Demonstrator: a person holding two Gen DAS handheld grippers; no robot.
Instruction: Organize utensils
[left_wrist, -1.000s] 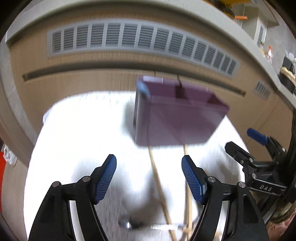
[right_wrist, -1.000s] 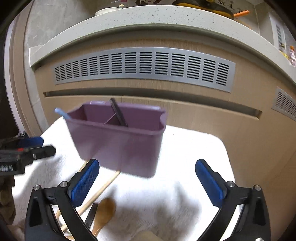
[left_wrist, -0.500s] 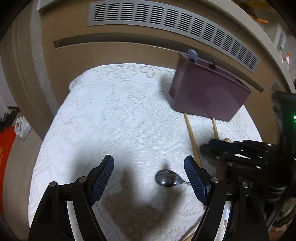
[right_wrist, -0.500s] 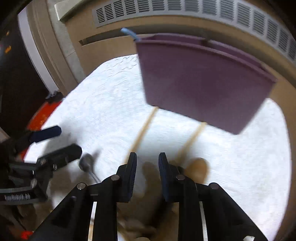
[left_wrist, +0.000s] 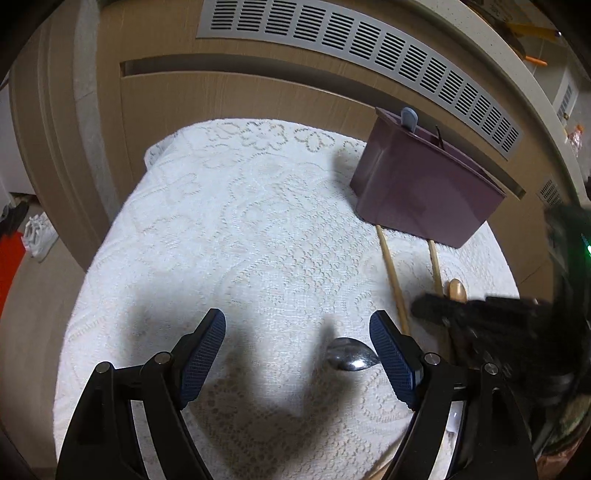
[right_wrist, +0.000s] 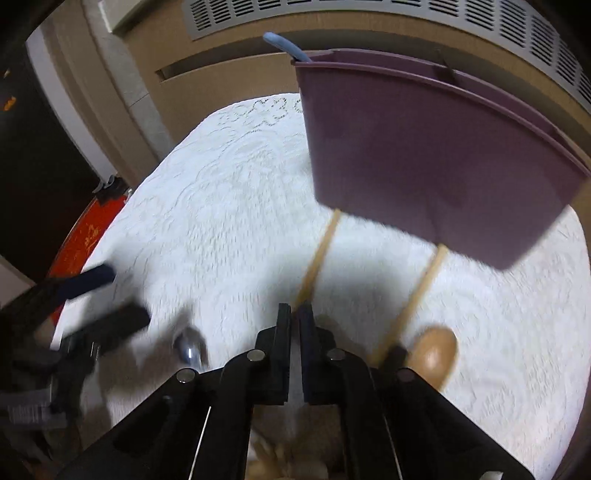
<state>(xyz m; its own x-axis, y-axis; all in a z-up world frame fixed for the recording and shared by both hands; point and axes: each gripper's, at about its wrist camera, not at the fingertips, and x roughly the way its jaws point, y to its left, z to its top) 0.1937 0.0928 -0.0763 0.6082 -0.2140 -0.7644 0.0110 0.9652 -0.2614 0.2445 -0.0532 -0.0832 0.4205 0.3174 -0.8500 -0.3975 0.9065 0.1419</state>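
A metal spoon (left_wrist: 349, 355) lies on the near part of a white lace tablecloth (left_wrist: 236, 236), its bowl just inside the right finger of the left gripper (left_wrist: 297, 349). That gripper's blue-padded jaws stand wide apart over the cloth, with nothing pressed between them. To the right of the spoon lie two wooden utensils (left_wrist: 392, 273) whose long handles run away towards a purple caddy (left_wrist: 424, 192), which stands at the far right of the cloth. A light blue handle (left_wrist: 409, 118) and a thin dark utensil (left_wrist: 439, 134) stick up out of the caddy.

In the right wrist view the right gripper (right_wrist: 294, 317) has its jaws closed together over the near end of the left wooden handle (right_wrist: 317, 258); whether they pinch it cannot be told. The bowl of a wooden spoon (right_wrist: 434, 350) lies just to their right.

Behind the table runs a beige wood-grain cabinet front (left_wrist: 229, 92) with a long grey slotted vent (left_wrist: 351, 40) and a pale speckled counter edge (left_wrist: 517, 74) above. At far left, low down, something red (left_wrist: 9, 258) and a white bundle (left_wrist: 37, 236) lie on the floor.
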